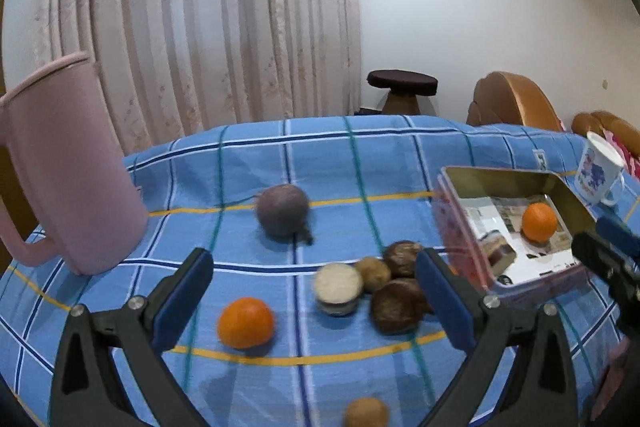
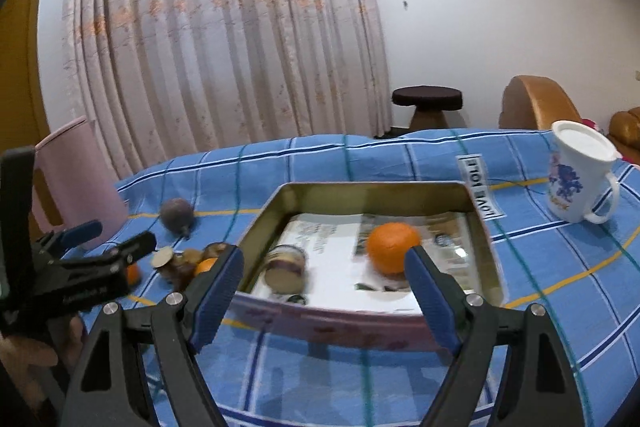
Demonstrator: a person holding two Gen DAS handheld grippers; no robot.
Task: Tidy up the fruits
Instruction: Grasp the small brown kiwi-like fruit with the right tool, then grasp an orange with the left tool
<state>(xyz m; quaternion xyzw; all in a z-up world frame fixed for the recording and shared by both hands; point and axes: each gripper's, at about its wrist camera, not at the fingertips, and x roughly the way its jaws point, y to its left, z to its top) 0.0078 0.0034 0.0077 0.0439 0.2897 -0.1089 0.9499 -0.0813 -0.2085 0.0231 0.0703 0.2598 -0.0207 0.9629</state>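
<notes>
Hovering wide and empty, left claw (image 1: 314, 303) should close on the near orange (image 1: 245, 322), then carry it right to the tin (image 1: 460, 183); right claw (image 2: 324, 291) gapes empty.

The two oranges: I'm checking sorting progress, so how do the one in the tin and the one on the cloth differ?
The orange in the tin lies on printed paper inside the metal tin; the orange on the cloth lies on the blue checked tablecloth, still unsorted. The tin's orange lies alone; the cloth's lies near brown fruits. Both are round, bright orange, ungripped.

One orange (image 2: 393, 247) lies in the tin box (image 2: 376, 193); the fruit cluster (image 1: 384, 283) sits left of it; pitcher (image 1: 68, 167) far left; mug (image 2: 580, 175) right
</notes>
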